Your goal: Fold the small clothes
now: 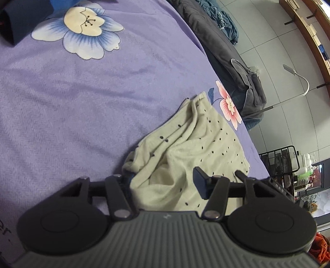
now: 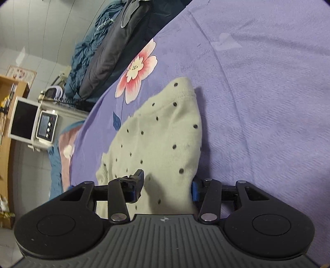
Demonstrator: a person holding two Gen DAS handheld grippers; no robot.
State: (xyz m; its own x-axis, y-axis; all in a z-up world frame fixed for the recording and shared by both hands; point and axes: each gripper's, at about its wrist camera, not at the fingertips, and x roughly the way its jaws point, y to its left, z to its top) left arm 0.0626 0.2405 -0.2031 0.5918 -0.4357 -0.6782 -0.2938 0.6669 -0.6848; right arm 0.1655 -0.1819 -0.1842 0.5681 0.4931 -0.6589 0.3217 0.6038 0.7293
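Note:
A small cream garment with black dots lies crumpled on a purple flowered bedsheet. My left gripper is open, its fingers wide apart, and the cloth lies between them. One finger rests over the fabric; the other is partly hidden by a fold. In the right wrist view the same garment rises in a smooth peak between the open fingers of my right gripper. The cloth fills the gap, but neither gripper pinches it.
A dark grey quilt and blue bedding lie along the bed's far edge. A dark blue folded item sits at the top left. A wire rack, a white lamp and a cabinet with a white screen stand beside the bed.

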